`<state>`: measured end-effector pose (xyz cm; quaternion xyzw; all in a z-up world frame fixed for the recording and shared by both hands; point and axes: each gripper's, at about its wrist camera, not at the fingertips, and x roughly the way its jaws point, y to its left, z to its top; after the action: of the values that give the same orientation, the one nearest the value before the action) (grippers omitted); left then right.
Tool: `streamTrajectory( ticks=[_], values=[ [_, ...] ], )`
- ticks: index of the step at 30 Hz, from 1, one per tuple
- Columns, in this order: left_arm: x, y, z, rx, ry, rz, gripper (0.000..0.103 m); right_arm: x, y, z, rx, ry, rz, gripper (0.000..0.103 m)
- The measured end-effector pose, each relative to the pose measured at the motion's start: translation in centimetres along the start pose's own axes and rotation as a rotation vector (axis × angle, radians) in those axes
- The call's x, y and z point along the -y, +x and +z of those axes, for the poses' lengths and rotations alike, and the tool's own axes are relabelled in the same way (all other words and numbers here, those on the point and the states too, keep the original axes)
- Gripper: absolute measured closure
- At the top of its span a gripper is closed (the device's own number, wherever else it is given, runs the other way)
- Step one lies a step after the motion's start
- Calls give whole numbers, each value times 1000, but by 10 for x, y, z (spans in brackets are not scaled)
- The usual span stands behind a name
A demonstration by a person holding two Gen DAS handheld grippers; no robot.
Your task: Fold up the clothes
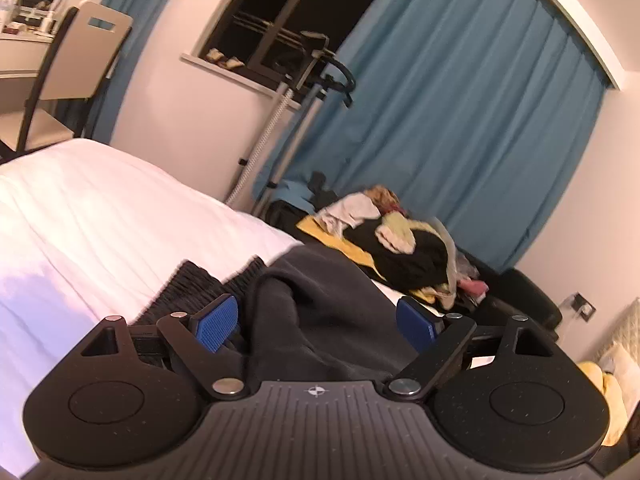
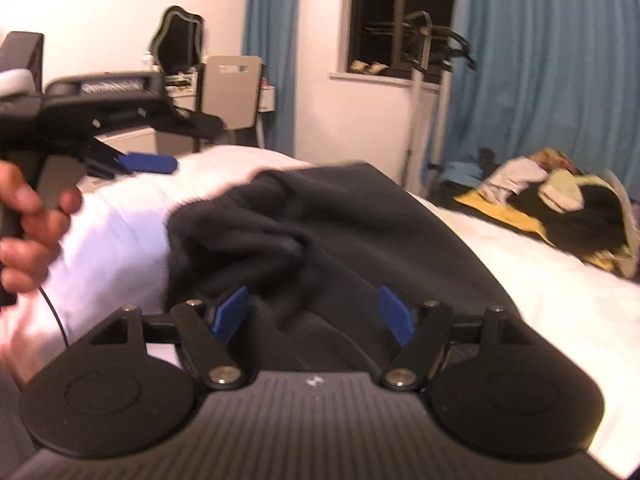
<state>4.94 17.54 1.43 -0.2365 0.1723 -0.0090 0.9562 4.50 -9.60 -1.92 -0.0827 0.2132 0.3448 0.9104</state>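
A dark grey garment [image 1: 320,300] lies bunched on the white bed [image 1: 100,220], with a ribbed black hem at its left. My left gripper [image 1: 318,324] is open, its blue pads wide apart with the garment's folds between them. In the right wrist view the same garment [image 2: 320,232] spreads across the bed [image 2: 540,280]. My right gripper [image 2: 314,316] is open just above it, cloth lying between the pads. The left gripper [image 2: 148,162] also shows at the left in the right wrist view, held by a hand.
A pile of mixed clothes [image 1: 400,248] lies on the bed's far side, also seen in the right wrist view [image 2: 560,204]. A garment steamer stand [image 1: 308,80], blue curtains [image 1: 460,120], a window, and a chair [image 1: 80,56] by a desk stand behind.
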Motion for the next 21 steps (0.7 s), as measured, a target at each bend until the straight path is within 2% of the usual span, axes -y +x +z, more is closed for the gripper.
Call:
streamTrajectory(
  ticks=[5,9,11,12,13,14,15,18,19,21],
  values=[
    [7,11,-9,-40,-34,5,22,15,3,-18,36,118,108,29],
    [13,17,-14,-50,-54,7,25,-6,13,-22,62,14,205,29],
    [16,18,-16,-48,-63,3,25,-19,19,-28,41,-81,182,31],
    [18,17,-17,-46,-71,-9,25,-22,21,-30,31,-106,163,38],
    [20,17,-17,-48,-82,-27,25,-20,23,-32,19,-99,150,69],
    [23,15,-18,-54,-88,-50,25,-17,24,-32,6,-77,139,90],
    [29,13,-18,-69,-82,-93,23,-12,23,-31,-2,-40,140,97],
    [52,6,-21,-85,-63,-210,15,1,10,-20,59,42,103,97],
    [59,6,-24,-96,-55,-234,15,5,4,-15,85,59,87,97],
    [65,14,-32,-134,-43,-234,14,10,-7,-10,120,90,65,98]
  ],
)
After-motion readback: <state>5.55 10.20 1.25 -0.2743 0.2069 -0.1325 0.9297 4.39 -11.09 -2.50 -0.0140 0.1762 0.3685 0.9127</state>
